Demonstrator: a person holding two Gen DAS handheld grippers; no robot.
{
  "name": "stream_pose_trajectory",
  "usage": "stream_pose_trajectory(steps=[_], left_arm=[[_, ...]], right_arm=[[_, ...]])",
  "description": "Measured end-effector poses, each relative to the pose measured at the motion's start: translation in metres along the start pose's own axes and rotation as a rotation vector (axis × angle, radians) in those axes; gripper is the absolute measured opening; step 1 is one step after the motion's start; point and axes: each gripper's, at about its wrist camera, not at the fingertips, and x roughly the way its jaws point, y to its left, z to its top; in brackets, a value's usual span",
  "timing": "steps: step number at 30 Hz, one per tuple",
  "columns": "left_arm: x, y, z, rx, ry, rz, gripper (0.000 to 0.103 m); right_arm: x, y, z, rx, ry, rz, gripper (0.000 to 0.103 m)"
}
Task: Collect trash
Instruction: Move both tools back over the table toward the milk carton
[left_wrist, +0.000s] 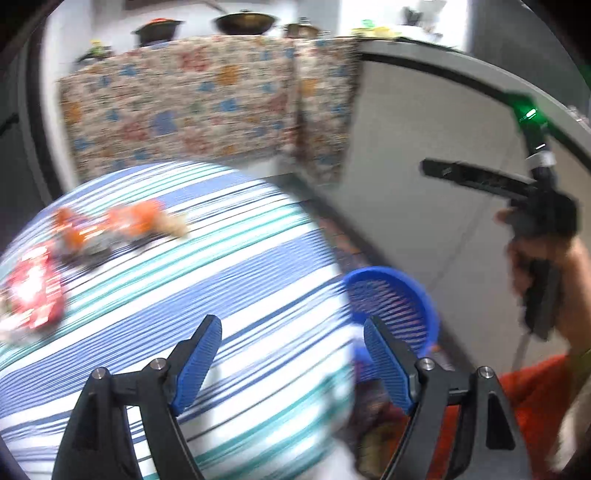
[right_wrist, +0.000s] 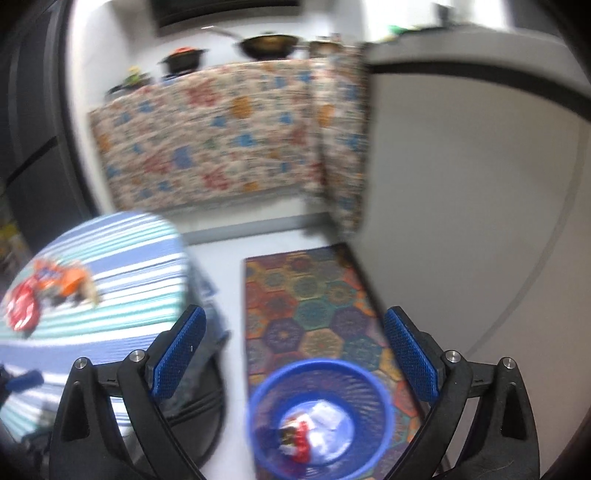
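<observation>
A round table with a blue, teal and white striped cloth holds trash at its left side: a red wrapper and orange wrappers. The same table edge, red wrapper and orange wrapper show in the right wrist view. A blue mesh bin stands on the floor with red and white wrappers inside; it also shows in the left wrist view. My left gripper is open and empty over the table's right edge. My right gripper is open and empty above the bin.
A patterned hexagon mat lies under the bin. A counter draped in floral cloth with pots stands behind. A pale cabinet wall runs along the right. The right hand-held gripper is seen at the right in the left wrist view.
</observation>
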Motion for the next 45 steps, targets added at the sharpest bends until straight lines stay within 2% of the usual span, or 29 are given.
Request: stream_pose_trajectory(steps=[4, 7, 11, 14, 20, 22, 24, 27, 33, 35, 37, 42, 45], left_arm=[[-0.007, 0.052, -0.02, -0.069, 0.046, 0.19, 0.084], [-0.016, 0.084, -0.033, -0.111, 0.049, 0.217, 0.085], [-0.025, 0.123, -0.047, -0.157, 0.052, 0.265, 0.085], [-0.028, 0.149, -0.054, -0.181, 0.063, 0.301, 0.084], [-0.029, 0.191, -0.068, -0.223, 0.1, 0.346, 0.085], [-0.027, 0.207, -0.074, -0.258, 0.118, 0.364, 0.085], [-0.027, 0.223, -0.077, -0.313, 0.113, 0.348, 0.087], [-0.027, 0.244, -0.076, -0.361, 0.107, 0.392, 0.088], [-0.024, 0.274, -0.07, -0.401, 0.098, 0.432, 0.089], [-0.027, 0.28, -0.071, -0.422, 0.087, 0.425, 0.088], [-0.031, 0.282, -0.07, -0.415, 0.075, 0.374, 0.088], [-0.016, 0.273, -0.054, -0.266, 0.101, 0.225, 0.088], [-0.009, 0.282, -0.044, -0.254, 0.08, 0.181, 0.088]], right_arm=[[0.004, 0.072, -0.005, -0.114, 0.005, 0.111, 0.098], [0.014, 0.126, -0.014, -0.188, 0.031, 0.195, 0.098], [0.039, 0.187, -0.031, -0.281, 0.117, 0.292, 0.098], [0.059, 0.218, -0.045, -0.346, 0.179, 0.296, 0.098], [0.089, 0.241, -0.057, -0.371, 0.27, 0.294, 0.098], [0.093, 0.244, -0.057, -0.374, 0.278, 0.291, 0.098], [0.096, 0.249, -0.057, -0.381, 0.281, 0.288, 0.098], [0.1, 0.254, -0.054, -0.386, 0.285, 0.283, 0.098], [0.106, 0.268, -0.053, -0.404, 0.3, 0.299, 0.098], [0.105, 0.27, -0.054, -0.413, 0.297, 0.301, 0.098], [0.105, 0.271, -0.054, -0.415, 0.296, 0.302, 0.099], [0.103, 0.272, -0.055, -0.403, 0.306, 0.311, 0.099], [0.103, 0.271, -0.055, -0.404, 0.307, 0.311, 0.099]])
